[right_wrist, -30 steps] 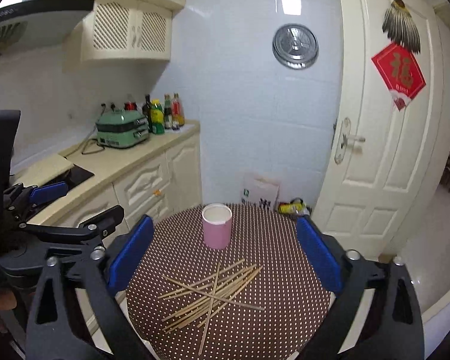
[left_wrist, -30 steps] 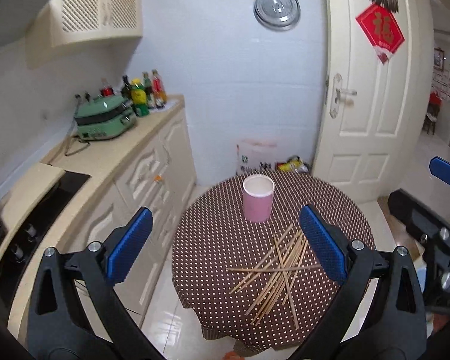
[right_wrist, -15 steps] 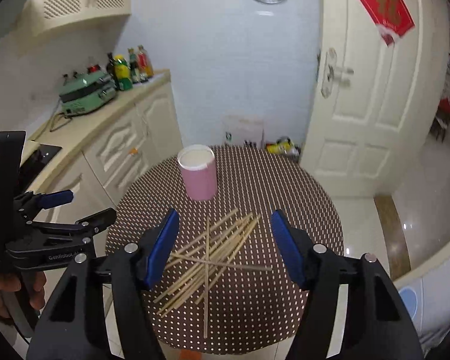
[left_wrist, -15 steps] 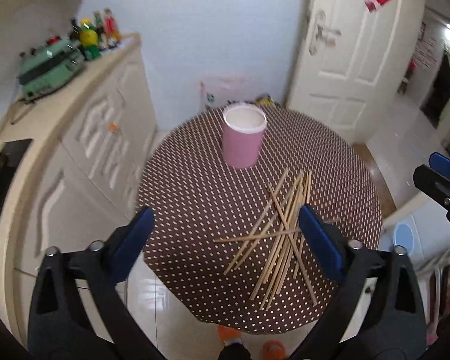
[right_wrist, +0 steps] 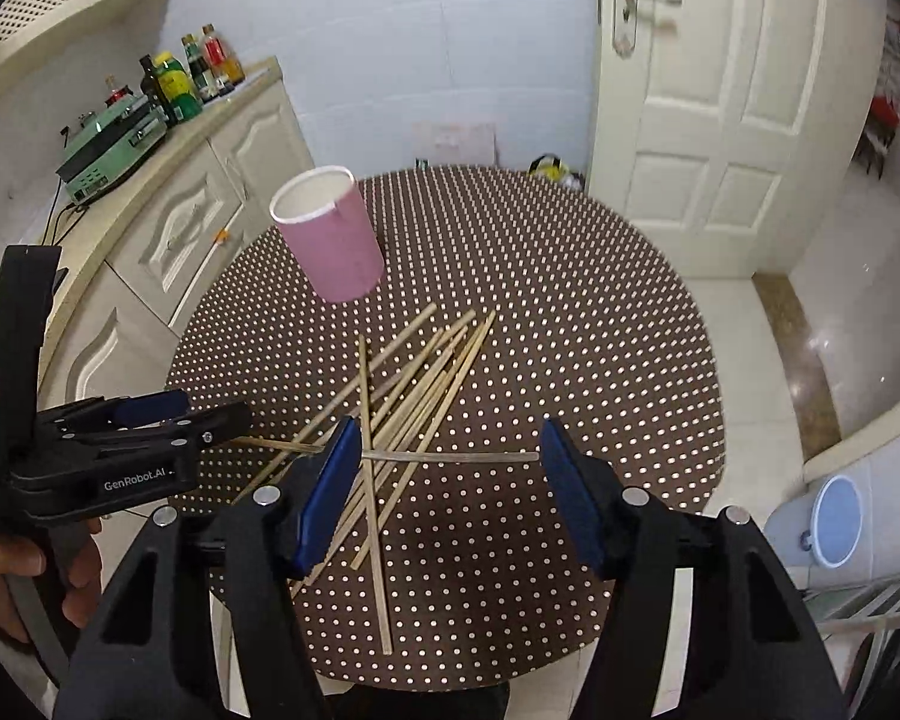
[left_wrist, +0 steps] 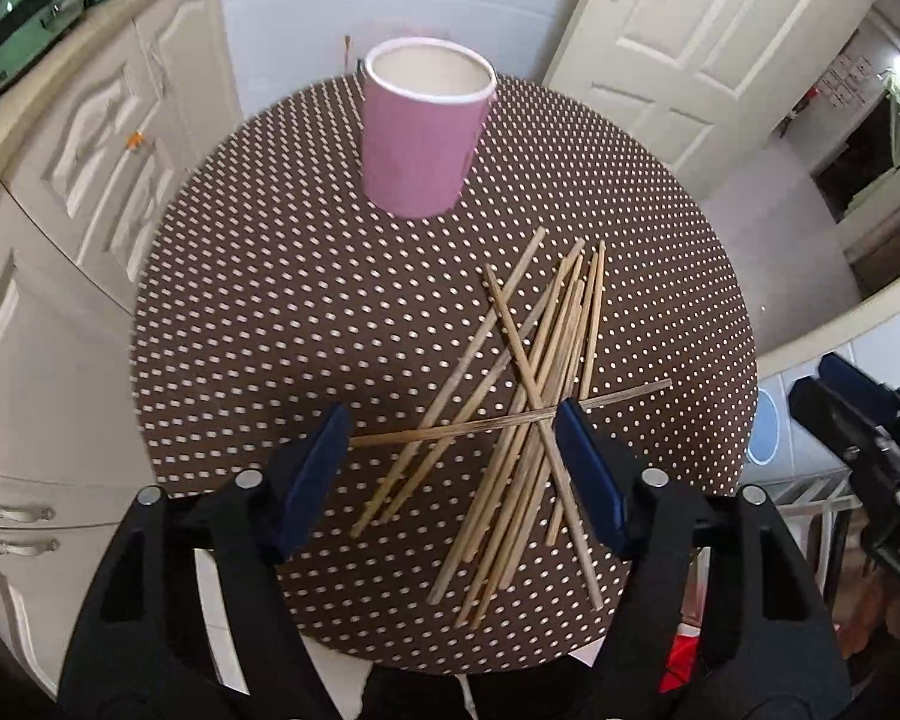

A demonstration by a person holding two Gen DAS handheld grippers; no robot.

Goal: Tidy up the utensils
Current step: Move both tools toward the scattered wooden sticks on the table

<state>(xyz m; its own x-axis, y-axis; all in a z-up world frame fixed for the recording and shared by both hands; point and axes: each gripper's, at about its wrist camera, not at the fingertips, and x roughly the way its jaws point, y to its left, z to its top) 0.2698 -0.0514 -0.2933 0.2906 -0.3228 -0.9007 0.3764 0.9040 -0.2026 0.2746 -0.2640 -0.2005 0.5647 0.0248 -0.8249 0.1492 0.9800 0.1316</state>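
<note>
Several wooden chopsticks [left_wrist: 528, 384] lie crossed in a loose pile on the round brown dotted table [left_wrist: 258, 312]; the pile also shows in the right wrist view [right_wrist: 414, 396]. An upright, empty pink cup [left_wrist: 420, 132] stands behind the pile, also in the right wrist view [right_wrist: 333, 240]. My left gripper [left_wrist: 453, 420] is open and empty, low over the near end of the pile. My right gripper [right_wrist: 444, 441] is open and empty above the pile's right side. The left gripper also shows from the side in the right wrist view [right_wrist: 210, 420].
A cream kitchen counter [right_wrist: 120, 192] with a green appliance [right_wrist: 114, 147] and bottles [right_wrist: 192, 75] runs along the left. A white door [right_wrist: 720, 108] stands behind the table. A blue bucket [right_wrist: 828, 519] sits on the floor at the right.
Both grippers have moved down and closer to the table, now hovering just over the chopstick pile. The right gripper's jaws have narrowed from wide open. Nothing has been picked up.
</note>
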